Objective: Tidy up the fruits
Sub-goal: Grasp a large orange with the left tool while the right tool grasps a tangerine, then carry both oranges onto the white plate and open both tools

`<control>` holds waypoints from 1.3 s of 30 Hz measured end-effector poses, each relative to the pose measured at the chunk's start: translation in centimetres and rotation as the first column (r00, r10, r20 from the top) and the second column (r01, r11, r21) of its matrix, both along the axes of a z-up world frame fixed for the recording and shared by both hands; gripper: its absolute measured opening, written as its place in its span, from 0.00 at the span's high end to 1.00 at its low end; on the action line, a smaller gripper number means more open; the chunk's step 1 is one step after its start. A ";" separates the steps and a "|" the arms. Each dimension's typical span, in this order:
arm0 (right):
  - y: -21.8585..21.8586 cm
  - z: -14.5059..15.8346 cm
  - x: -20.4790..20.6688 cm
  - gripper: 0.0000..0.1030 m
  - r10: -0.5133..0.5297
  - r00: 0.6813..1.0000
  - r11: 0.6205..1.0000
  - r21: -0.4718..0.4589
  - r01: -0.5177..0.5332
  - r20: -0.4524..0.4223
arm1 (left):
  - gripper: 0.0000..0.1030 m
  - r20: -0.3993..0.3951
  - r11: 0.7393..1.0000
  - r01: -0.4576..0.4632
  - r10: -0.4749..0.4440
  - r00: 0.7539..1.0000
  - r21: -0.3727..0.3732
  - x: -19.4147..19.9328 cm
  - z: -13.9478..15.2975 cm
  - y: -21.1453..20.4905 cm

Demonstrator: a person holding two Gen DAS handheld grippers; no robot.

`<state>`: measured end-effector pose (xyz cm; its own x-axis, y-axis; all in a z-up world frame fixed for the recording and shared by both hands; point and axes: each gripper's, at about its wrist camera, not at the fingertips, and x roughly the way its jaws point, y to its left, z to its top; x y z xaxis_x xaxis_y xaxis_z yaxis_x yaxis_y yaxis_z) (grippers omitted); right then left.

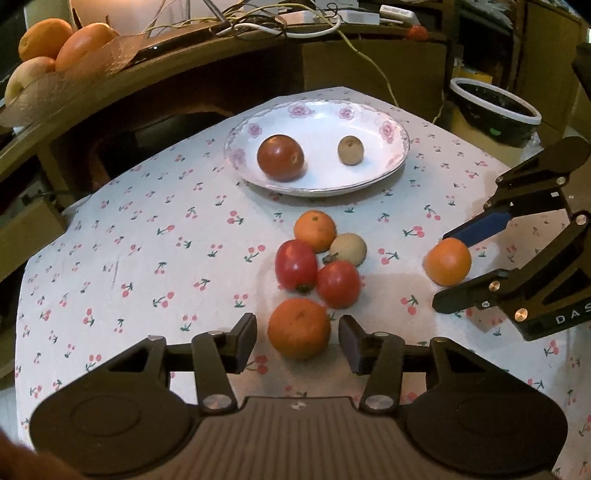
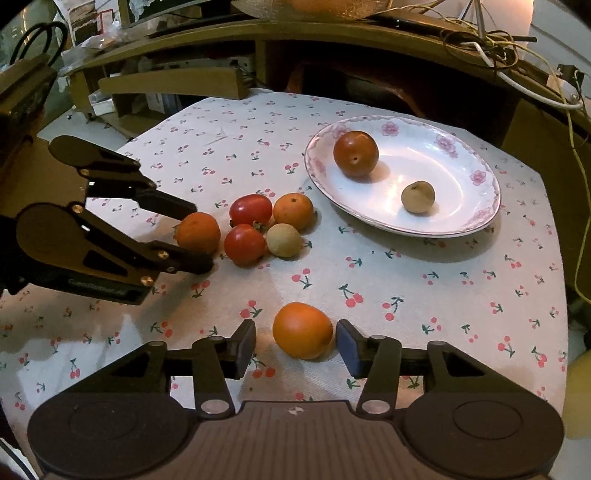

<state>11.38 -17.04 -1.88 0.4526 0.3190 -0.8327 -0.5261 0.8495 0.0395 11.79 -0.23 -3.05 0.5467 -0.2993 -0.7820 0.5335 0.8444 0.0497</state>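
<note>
A white flowered plate holds a dark red fruit and a small tan fruit. On the cherry-print cloth lies a cluster: two red tomatoes, an orange and a tan fruit. My left gripper is open around an orange, pads apart from it. My right gripper is open around another orange.
A wooden desk with cables curves behind the table. A bowl of large oranges sits on it at the left. A dark bin with a white rim stands beyond the table's right side. The cloth covers the whole table.
</note>
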 end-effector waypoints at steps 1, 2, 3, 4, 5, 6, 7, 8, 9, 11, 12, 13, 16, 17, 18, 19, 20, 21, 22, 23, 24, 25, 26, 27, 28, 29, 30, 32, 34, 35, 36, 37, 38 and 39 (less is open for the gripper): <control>-0.1 0.0 0.0 0.51 0.000 1.000 1.000 0.004 0.000 0.000 | 0.48 0.002 1.000 0.000 0.000 1.000 0.000 0.0 0.0 -0.1; -0.2 0.0 0.0 0.52 0.000 1.000 1.000 0.006 0.000 0.000 | 0.48 0.001 1.000 -0.002 0.002 1.000 -0.001 0.0 0.0 -0.2; -0.3 0.0 0.0 0.53 -0.001 1.000 1.000 0.007 0.001 0.000 | 0.49 -0.001 1.000 -0.003 0.003 1.000 -0.002 0.1 0.0 -0.2; -0.3 0.0 0.0 0.54 -0.004 1.000 1.000 0.010 0.004 0.000 | 0.49 -0.003 1.000 -0.005 0.005 1.000 -0.002 0.1 0.0 -0.3; -0.4 0.1 0.0 0.55 -0.010 1.000 1.000 0.011 0.010 0.002 | 0.49 -0.004 1.000 -0.007 0.007 1.000 -0.002 0.1 0.0 -0.3; -0.4 0.1 0.1 0.55 -0.014 1.000 1.000 0.011 0.014 0.002 | 0.50 -0.006 1.000 -0.012 0.012 1.000 -0.003 0.1 0.0 -0.3; -0.4 0.1 0.1 0.56 -0.015 1.000 1.000 0.011 0.015 0.001 | 0.51 -0.007 1.000 -0.016 0.016 1.000 -0.005 0.0 0.0 -0.3; -0.4 0.1 0.1 0.59 -0.016 1.000 1.000 0.010 0.016 0.002 | 0.51 -0.008 1.000 -0.021 0.021 1.000 -0.005 0.0 0.0 -0.3; -0.4 0.1 0.1 0.60 -0.017 1.000 1.000 0.004 0.017 0.006 | 0.51 -0.007 1.000 -0.025 0.025 1.000 -0.002 0.0 0.1 -0.3; -0.2 0.0 0.2 0.65 -0.015 1.000 1.000 -0.010 0.015 0.011 | 0.51 -0.003 1.000 -0.029 0.029 1.000 0.005 -0.1 0.1 -0.2; -0.1 0.0 0.2 0.65 -0.013 1.000 1.000 -0.013 0.013 0.009 | 0.51 -0.002 1.000 -0.030 0.030 1.000 0.005 -0.1 0.1 -0.2; 0.0 0.0 0.2 0.66 -0.012 1.000 1.000 -0.018 0.012 0.013 | 0.51 -0.002 0.999 -0.032 0.032 0.999 0.003 -0.1 0.0 -0.1; 0.1 -0.1 0.2 0.65 -0.004 1.000 1.000 -0.029 0.004 0.021 | 0.50 -0.004 0.999 -0.034 0.034 0.999 -0.002 0.0 0.0 0.0; 0.2 -0.1 0.2 0.65 -0.002 1.000 1.000 -0.031 0.002 0.023 | 0.50 -0.004 0.999 -0.034 0.034 0.999 -0.002 0.0 0.0 0.0; 0.2 -0.1 0.2 0.65 -0.002 1.000 1.000 -0.031 0.003 0.023 | 0.50 -0.002 0.999 -0.033 0.033 0.999 -0.001 0.0 0.0 0.0; 0.2 -0.1 0.3 0.64 -0.003 1.000 1.000 -0.029 0.004 0.022 | 0.50 -0.001 0.999 -0.032 0.032 0.999 0.001 0.0 0.0 0.0; 0.2 -0.1 0.3 0.64 0.001 1.000 0.999 -0.032 0.000 0.021 | 0.50 0.001 0.999 -0.032 0.032 0.999 0.001 0.0 0.0 -0.1; 0.3 -0.1 0.3 0.64 0.008 1.000 0.999 -0.038 -0.007 0.022 | 0.50 0.002 0.999 -0.033 0.033 0.999 0.001 -0.1 0.0 -0.1; 0.3 -0.1 0.3 0.64 0.011 1.000 0.999 -0.041 -0.010 0.024 | 0.50 0.003 0.999 -0.033 0.033 0.999 0.002 -0.1 0.0 -0.1; 0.3 -0.1 0.2 0.64 0.011 1.000 0.999 -0.042 -0.010 0.025 | 0.50 0.003 0.999 -0.032 0.032 0.999 0.001 -0.1 0.0 -0.1; 0.3 -0.1 0.2 0.64 0.012 1.000 0.999 -0.042 -0.011 0.025 | 0.50 0.002 0.999 -0.033 0.033 0.999 0.000 -0.2 0.0 0.0; 0.3 -0.1 0.2 0.64 0.012 1.000 0.999 -0.041 -0.011 0.024 | 0.51 -0.001 0.999 -0.036 0.036 0.999 -0.004 -0.2 0.0 0.0; 0.2 -0.1 0.2 0.64 0.010 1.000 0.999 -0.037 -0.009 0.023 | 0.51 -0.005 0.999 -0.039 0.039 0.999 -0.007 -0.2 0.0 0.1; 0.1 -0.1 0.3 0.64 0.008 1.000 0.999 -0.034 -0.007 0.022 | 0.52 -0.008 0.999 -0.041 0.041 0.999 -0.009 -0.2 0.0 0.1; 0.1 -0.1 0.3 0.64 0.008 1.000 0.999 -0.034 -0.008 0.022 | 0.54 -0.010 0.999 -0.041 0.041 0.999 -0.011 -0.1 0.0 0.1; 0.2 -0.2 0.3 0.64 0.009 1.000 0.999 -0.037 -0.009 0.022 | 0.55 -0.012 0.999 -0.040 0.040 0.999 -0.012 -0.2 0.1 0.0; 0.2 -0.2 0.3 0.64 0.009 1.000 0.999 -0.040 -0.008 0.022 | 0.56 -0.011 0.999 -0.039 0.039 0.999 -0.011 -0.2 0.1 0.0; 0.2 -0.1 0.2 0.66 0.007 1.000 0.999 -0.046 -0.006 0.023 | 0.57 -0.009 0.999 -0.037 0.037 0.999 -0.004 -0.3 0.1 -0.2; 0.3 -0.1 0.2 0.67 0.003 1.000 0.999 -0.052 -0.002 0.025 | 0.61 -0.011 0.999 -0.044 0.044 0.999 -0.002 -0.2 0.2 -0.2; 0.4 -0.1 0.2 0.67 0.002 1.000 0.998 -0.055 -0.001 0.025 | 0.61 -0.014 0.999 -0.046 0.046 0.999 -0.004 -0.1 0.2 -0.1; 0.5 -0.1 0.2 0.67 0.001 1.000 0.998 -0.057 0.000 0.025 | 0.61 -0.022 0.999 -0.050 0.050 0.999 -0.011 0.0 0.3 -0.1; 0.5 -0.1 0.2 0.67 -0.002 1.000 0.998 -0.056 0.003 0.023 | 0.61 -0.028 0.998 -0.052 0.052 0.998 -0.020 0.0 0.3 0.0; 0.5 0.0 0.3 0.67 -0.006 1.000 0.999 -0.051 0.007 0.019 | 0.61 -0.030 0.998 -0.052 0.052 0.998 -0.024 0.0 0.4 0.1; 0.4 0.0 0.3 0.67 -0.011 1.000 0.999 -0.044 0.011 0.015 | 0.61 -0.028 0.998 -0.051 0.051 0.998 -0.025 -0.1 0.4 0.1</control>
